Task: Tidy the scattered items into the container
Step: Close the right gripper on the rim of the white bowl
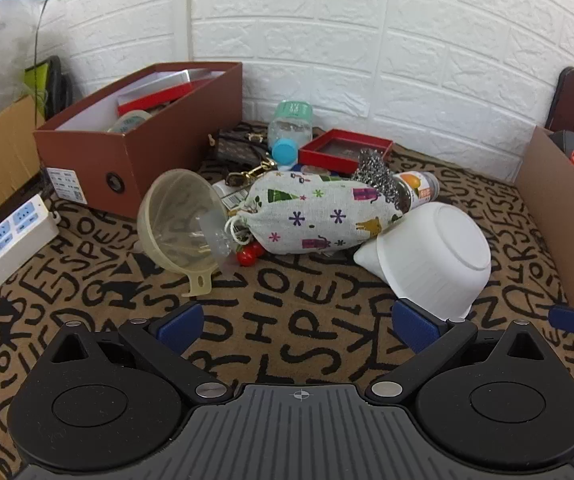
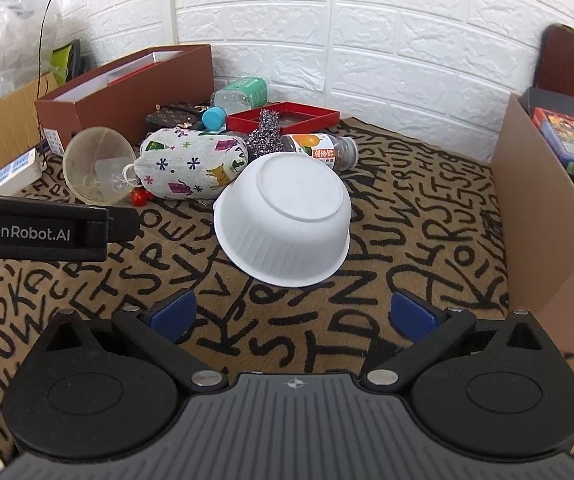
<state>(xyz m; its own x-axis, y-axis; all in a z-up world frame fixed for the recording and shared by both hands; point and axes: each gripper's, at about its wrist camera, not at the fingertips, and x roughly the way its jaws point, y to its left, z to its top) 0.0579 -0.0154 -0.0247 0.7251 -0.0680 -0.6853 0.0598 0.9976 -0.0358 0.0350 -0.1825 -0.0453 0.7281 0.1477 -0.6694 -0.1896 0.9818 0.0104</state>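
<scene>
Both claws, left claw [image 1: 301,326] and right claw [image 2: 293,314], gape wide and empty, the upturned bowl [image 2: 287,220] just ahead of the right; the box [image 1: 135,136] (ahead-left) holds little, most clutter remains.

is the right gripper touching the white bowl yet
Apart. The right wrist view shows patterned cloth between the right gripper and the white bowl.
</scene>
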